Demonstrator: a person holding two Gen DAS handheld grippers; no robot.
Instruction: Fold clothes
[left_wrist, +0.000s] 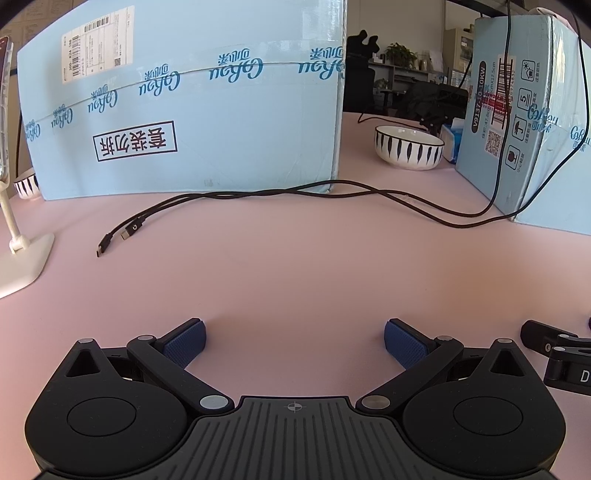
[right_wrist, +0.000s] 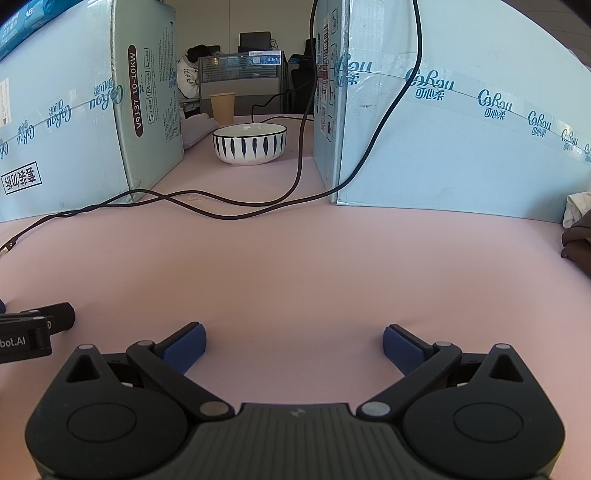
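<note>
My left gripper (left_wrist: 294, 341) is open, low over the pink table (left_wrist: 295, 266), with nothing between its blue pads. My right gripper (right_wrist: 293, 347) is open too and holds nothing; part of it shows at the right edge of the left wrist view as a black piece (left_wrist: 554, 350). Clothes lie at the far right edge of the right wrist view: a dark brown garment (right_wrist: 578, 243) with a white one (right_wrist: 578, 208) behind it. Both grippers are well apart from the clothes. No clothes appear in the left wrist view.
Two large light-blue cardboard boxes (left_wrist: 192, 110) (right_wrist: 461, 129) stand at the back with a gap between them. A striped white bowl (right_wrist: 249, 144) sits in that gap. Black cables (left_wrist: 258, 199) trail across the table. A white stand base (left_wrist: 22, 262) is at the left.
</note>
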